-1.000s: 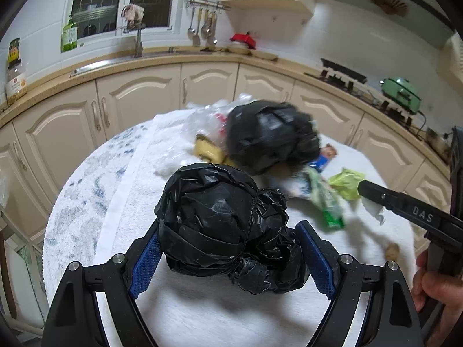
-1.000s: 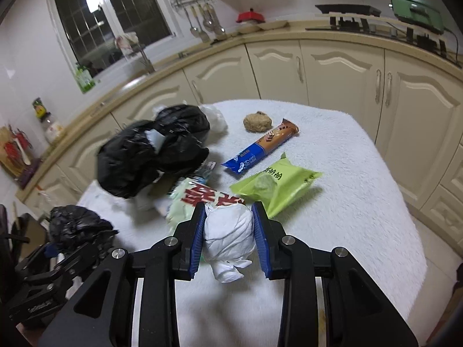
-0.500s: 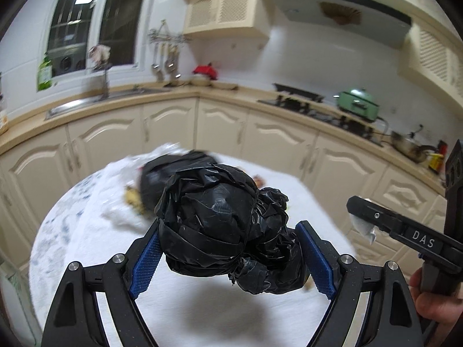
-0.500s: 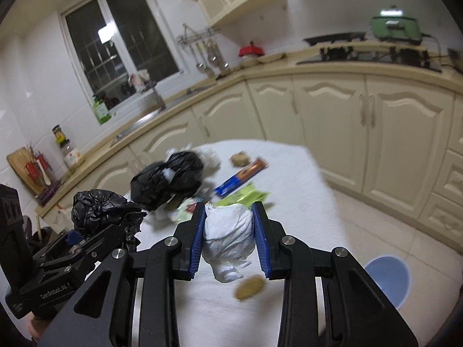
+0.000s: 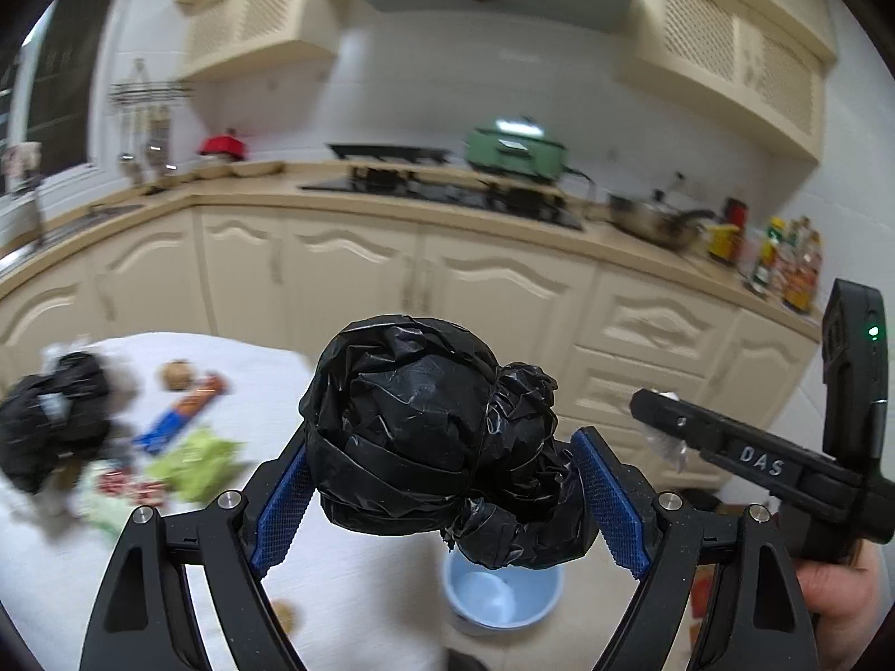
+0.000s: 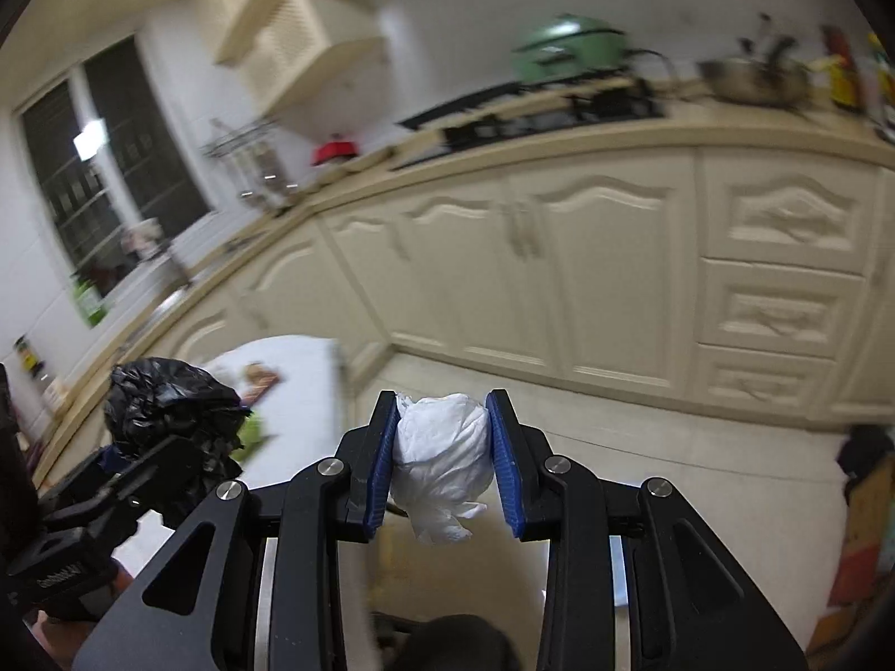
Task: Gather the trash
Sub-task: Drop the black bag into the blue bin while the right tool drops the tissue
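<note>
Carrying two loads off the white-clothed desk [image 5: 347, 604] toward the pale blue round plastic bucket [image 5: 503, 592] on the floor: left claw [image 5: 444, 495] pinching a crumpled black plastic bag bundle [image 5: 425, 430], right claw [image 6: 444, 461] squeezing a white wadded bag [image 6: 442, 456]. Best centring each above the rim before releasing. Reading "DAS" on the right claw's arm.

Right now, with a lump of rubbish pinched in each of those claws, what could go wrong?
1. The black bag bulges past the left gripper; held only at its sides, it could slip before it gets to the blue bin on the floor.
2. The white wad in the right gripper hangs loose below the pads and might drop.
3. Wrappers remain on the table, near its edge; a passing sweep could knock them off.
</note>
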`<state>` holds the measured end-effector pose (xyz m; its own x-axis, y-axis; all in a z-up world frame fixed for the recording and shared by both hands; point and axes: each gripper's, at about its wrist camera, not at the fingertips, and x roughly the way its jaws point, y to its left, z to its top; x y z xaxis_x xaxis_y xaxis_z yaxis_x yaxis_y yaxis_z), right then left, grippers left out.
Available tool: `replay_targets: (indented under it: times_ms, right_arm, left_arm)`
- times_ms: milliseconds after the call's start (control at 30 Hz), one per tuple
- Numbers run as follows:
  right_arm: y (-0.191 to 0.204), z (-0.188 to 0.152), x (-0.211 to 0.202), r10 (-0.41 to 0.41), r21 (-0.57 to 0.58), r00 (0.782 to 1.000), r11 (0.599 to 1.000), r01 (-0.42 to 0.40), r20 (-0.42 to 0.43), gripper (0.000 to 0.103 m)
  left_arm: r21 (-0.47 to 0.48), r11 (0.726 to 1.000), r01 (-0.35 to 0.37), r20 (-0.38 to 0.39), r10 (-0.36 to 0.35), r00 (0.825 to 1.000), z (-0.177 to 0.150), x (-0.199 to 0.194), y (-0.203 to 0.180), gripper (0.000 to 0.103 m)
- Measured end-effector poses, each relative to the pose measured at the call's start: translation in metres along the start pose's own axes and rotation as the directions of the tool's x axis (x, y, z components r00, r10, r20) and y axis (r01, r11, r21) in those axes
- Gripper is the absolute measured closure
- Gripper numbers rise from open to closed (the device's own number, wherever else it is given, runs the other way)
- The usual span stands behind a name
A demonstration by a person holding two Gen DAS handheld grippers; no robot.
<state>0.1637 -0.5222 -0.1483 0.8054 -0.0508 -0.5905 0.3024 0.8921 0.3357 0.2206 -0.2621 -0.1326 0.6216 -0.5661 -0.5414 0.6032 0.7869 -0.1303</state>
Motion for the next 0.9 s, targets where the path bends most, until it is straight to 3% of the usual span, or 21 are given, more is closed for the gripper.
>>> replay_targets:
  times_ms: [267,500,600,733,767,833,900]
  right_arm:
    - [-0.096,-0.008,0.034,-0.083,0.129,0.993,0.987,0.093,-0.078,0.071]
    - [-0.155,-0.029,0.087,-0.075,0.223,0.98,0.968,0.116,-0.184,0.071]
    - [-0.174,-0.039,0.109,-0.057,0.26,0.973,0.959,0.116,-0.222,0.07]
    - [-0.197,-0.05,0.136,-0.042,0.312,0.963,0.942,0.127,-0.266,0.067]
    - [-0.201,-0.052,0.139,-0.038,0.322,0.961,0.938,0.129,-0.275,0.064]
    - [-0.208,-0.056,0.144,-0.051,0.334,0.958,0.931,0.148,-0.281,0.048]
    - [-0.215,-0.06,0.145,-0.058,0.35,0.958,0.923,0.158,-0.28,0.027]
  left_arm:
    - [0.029,0.998,0.054,-0.172,-0.048,0.984,0.017,0.13,-0.01,0.019]
    - [0.003,0.999,0.052,-0.378,-0.047,0.925,0.031,0.267,-0.034,0.019]
    - [-0.009,0.998,0.055,-0.44,-0.053,0.896,0.034,0.31,-0.039,0.019]
    - [0.016,0.999,0.037,-0.489,-0.024,0.872,0.037,0.356,-0.052,0.014]
    - [0.027,0.999,0.021,-0.497,-0.005,0.868,0.039,0.366,-0.052,0.012]
    - [0.043,0.999,-0.003,-0.504,0.024,0.863,0.044,0.381,-0.053,0.002]
    - [0.049,0.999,-0.019,-0.499,0.04,0.865,0.052,0.394,-0.051,0.001]
